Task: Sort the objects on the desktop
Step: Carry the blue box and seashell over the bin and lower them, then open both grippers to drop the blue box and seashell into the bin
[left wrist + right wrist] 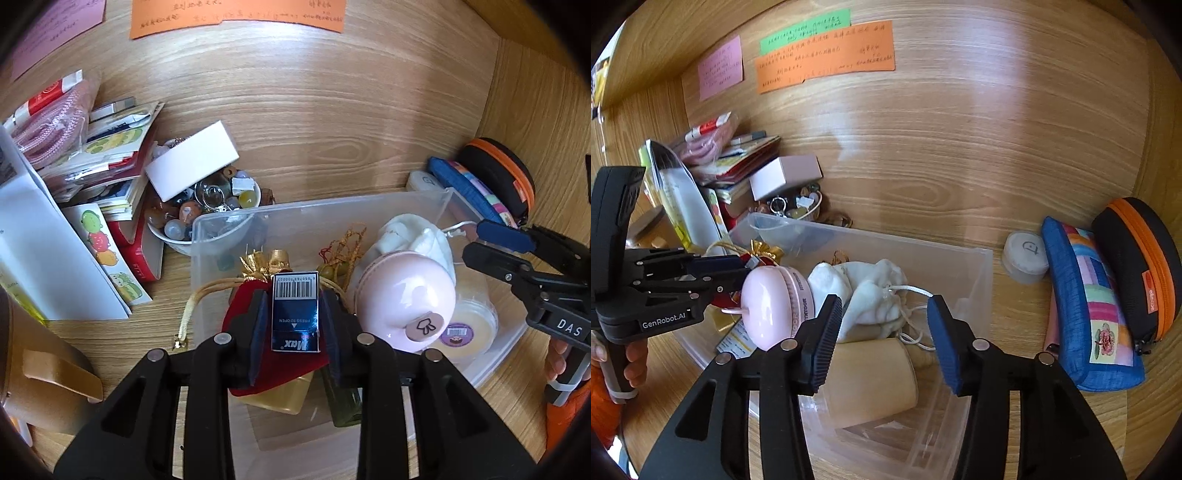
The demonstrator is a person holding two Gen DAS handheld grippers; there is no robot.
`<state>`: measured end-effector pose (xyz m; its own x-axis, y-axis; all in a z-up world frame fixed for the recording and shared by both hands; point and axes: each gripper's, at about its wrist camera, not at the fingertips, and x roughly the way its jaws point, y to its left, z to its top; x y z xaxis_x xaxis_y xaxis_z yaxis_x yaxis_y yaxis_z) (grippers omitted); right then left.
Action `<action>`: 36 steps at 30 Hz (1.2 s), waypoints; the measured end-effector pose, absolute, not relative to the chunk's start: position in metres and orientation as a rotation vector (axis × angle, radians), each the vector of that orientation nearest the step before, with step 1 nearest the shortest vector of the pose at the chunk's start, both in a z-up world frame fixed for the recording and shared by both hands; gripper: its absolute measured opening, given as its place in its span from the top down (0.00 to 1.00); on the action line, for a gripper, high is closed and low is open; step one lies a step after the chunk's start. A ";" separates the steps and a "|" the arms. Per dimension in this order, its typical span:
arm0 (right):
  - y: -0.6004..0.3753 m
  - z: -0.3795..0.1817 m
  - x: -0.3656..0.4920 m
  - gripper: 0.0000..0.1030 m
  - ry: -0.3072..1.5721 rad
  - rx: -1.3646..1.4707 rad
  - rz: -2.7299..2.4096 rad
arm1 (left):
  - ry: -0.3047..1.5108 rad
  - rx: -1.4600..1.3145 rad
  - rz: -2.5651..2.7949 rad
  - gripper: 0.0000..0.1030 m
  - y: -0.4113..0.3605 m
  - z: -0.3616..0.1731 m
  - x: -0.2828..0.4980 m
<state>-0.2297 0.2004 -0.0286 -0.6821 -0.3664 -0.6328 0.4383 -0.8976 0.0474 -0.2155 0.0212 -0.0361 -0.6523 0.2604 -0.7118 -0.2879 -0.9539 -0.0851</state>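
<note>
My left gripper (295, 314) is shut on a small dark blue Max box (295, 312) with a barcode, held above the left part of a clear plastic bin (199, 236). In the bin lie a red pouch (240, 306), a pink round case (406, 295), a white drawstring bag (417, 232) and a cream jar (472, 321). My right gripper (884, 332) is open and empty over the bin's near right side, above a cream jar (871, 380) and near the white bag (871, 291). It also shows in the left wrist view (502, 243).
A bowl of beads (207, 210) under a white box (192, 166) and a pile of books and papers (92, 166) stand left of the bin. A blue patchwork pouch (1089, 306), a black-and-orange case (1141, 266) and a small white pot (1025, 256) stand to its right. Notes hang on the back wall (827, 55).
</note>
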 end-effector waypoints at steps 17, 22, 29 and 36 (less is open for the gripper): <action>0.216 -0.011 -0.225 0.30 -0.014 0.963 -2.515 | 0.167 -0.987 2.714 0.18 0.032 -0.002 -0.176; 0.213 0.010 -0.195 0.18 0.040 0.895 -2.557 | 0.165 -0.937 2.738 0.10 0.033 0.012 -0.155; 0.201 0.029 -0.147 0.07 0.169 0.808 -2.610 | 0.177 -0.852 2.782 0.06 0.033 0.031 -0.121; 0.193 0.034 -0.108 0.00 0.242 0.727 -2.708 | 0.172 -0.810 2.820 0.05 0.029 0.039 -0.090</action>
